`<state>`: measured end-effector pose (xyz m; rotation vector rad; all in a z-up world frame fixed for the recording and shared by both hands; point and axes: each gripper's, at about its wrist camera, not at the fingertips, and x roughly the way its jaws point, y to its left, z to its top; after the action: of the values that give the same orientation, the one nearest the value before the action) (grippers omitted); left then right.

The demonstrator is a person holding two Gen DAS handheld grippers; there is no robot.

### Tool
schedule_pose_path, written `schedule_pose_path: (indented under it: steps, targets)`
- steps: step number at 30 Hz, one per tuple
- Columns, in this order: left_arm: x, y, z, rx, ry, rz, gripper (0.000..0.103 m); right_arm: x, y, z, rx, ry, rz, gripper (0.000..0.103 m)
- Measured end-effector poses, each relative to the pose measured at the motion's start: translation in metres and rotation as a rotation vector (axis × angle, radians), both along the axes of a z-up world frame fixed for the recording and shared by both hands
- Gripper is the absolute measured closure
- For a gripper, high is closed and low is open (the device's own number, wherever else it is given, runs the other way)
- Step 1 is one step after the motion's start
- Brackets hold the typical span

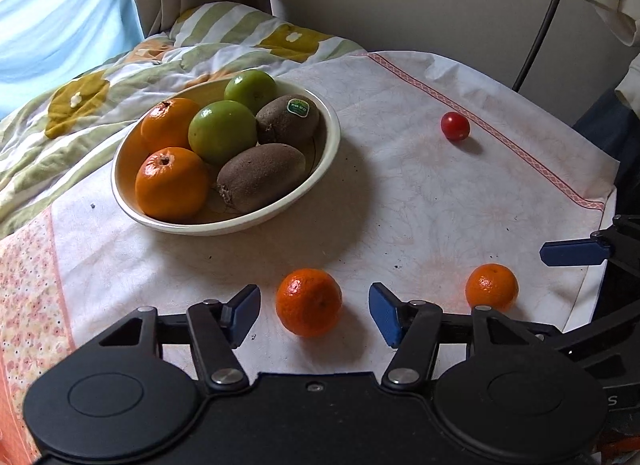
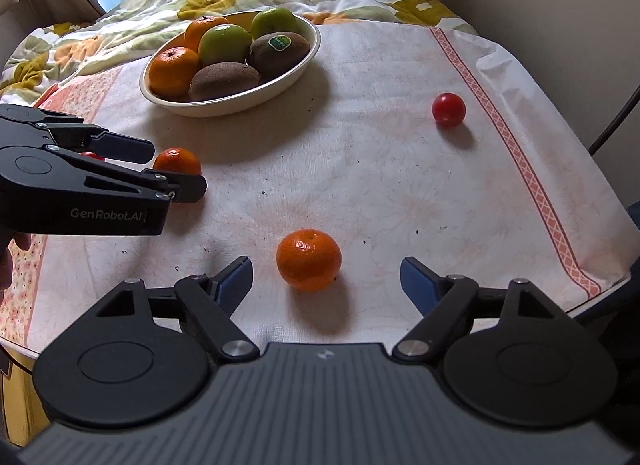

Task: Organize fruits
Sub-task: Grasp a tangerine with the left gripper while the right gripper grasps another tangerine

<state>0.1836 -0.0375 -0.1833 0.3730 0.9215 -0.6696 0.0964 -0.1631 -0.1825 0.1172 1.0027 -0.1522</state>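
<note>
Left gripper: jaws spread, nothing pinched, mandarin between pads, untouched; centre it before you squeeze.
Right gripper: jaws wide, second mandarin just ahead; you advance, then close gently.
Bowl: beyond, left; you deliver there.

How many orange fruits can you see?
4. Two lie in the bowl: one, another. Two lie loose on the cloth: one, another. The bowl's pile may hide more.
</note>
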Motion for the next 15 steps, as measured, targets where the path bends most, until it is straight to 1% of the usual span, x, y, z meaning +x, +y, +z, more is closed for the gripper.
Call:
schedule_pose_path:
  steps: [5, 8, 10, 12, 15]
  targets:
    - [0.0, -0.005, -0.006, 0.029, -0.011, -0.017, 0.044, 0.003, -0.002, -0.003, 0.02, -0.005, -0.009, 0.01]
    - [0.002, -0.006, -0.011, 0.036, -0.002, -0.019, 0.05, 0.005, -0.001, -0.004, 0.023, -0.004, -0.007, 0.013]
    - [0.003, -0.007, -0.013, 0.041, 0.001, -0.022, 0.056, 0.006, -0.001, -0.004, 0.024, -0.003, -0.003, 0.017]
    - [0.002, -0.007, -0.015, 0.05, 0.0, -0.026, 0.061, 0.007, 0.0, -0.005, 0.028, 0.0, 0.001, 0.018]
    - [0.002, -0.006, -0.015, 0.048, 0.001, -0.036, 0.061, 0.009, 0.002, -0.006, 0.032, 0.002, 0.006, 0.02]
